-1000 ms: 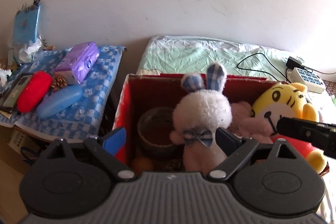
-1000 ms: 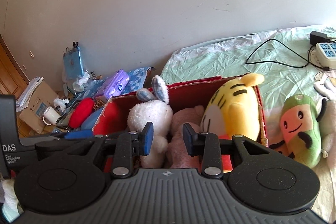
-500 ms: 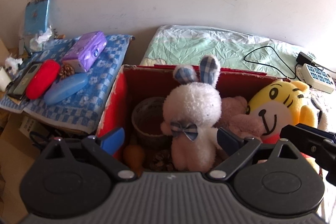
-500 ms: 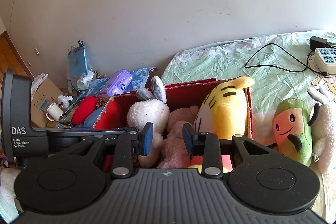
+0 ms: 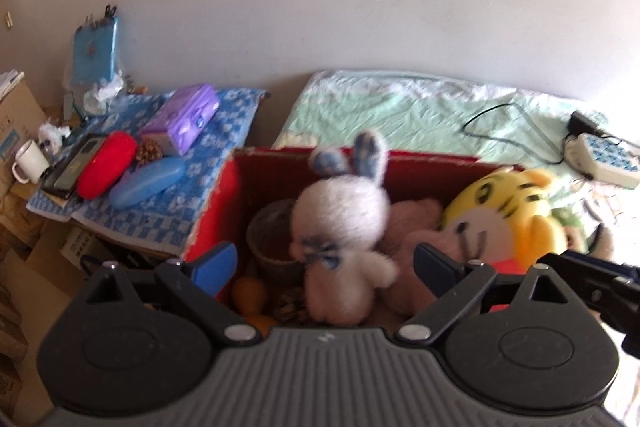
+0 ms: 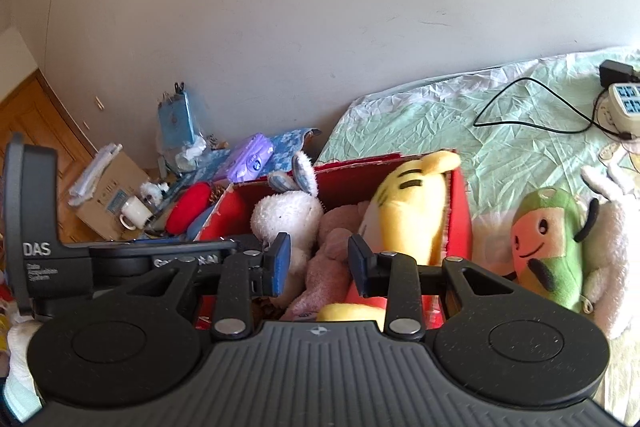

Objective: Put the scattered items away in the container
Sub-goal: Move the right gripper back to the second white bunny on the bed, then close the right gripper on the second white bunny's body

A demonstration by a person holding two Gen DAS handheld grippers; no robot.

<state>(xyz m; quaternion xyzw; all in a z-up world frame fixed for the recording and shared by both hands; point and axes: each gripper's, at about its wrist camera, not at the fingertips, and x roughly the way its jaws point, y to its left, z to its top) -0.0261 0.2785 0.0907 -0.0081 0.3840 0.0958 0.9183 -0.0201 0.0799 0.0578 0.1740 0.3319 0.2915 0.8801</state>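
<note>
Through my left camera nothing legible shows; my left gripper (image 5: 324,265) stands spread wide and empty above the red box (image 5: 216,203), where the white rabbit (image 5: 344,227) and yellow tiger (image 5: 504,215) sit. Through my right camera, "DAS" reads on my other gripper's body; my right gripper (image 6: 318,263) is partly parted, pinching nothing. The avocado plush (image 6: 548,247) lies outside on the green sheet (image 6: 420,123), just beside the box's right wall.

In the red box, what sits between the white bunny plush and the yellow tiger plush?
A pink plush toy lies between the white bunny plush and the yellow tiger plush; both wrist views show it.
</note>
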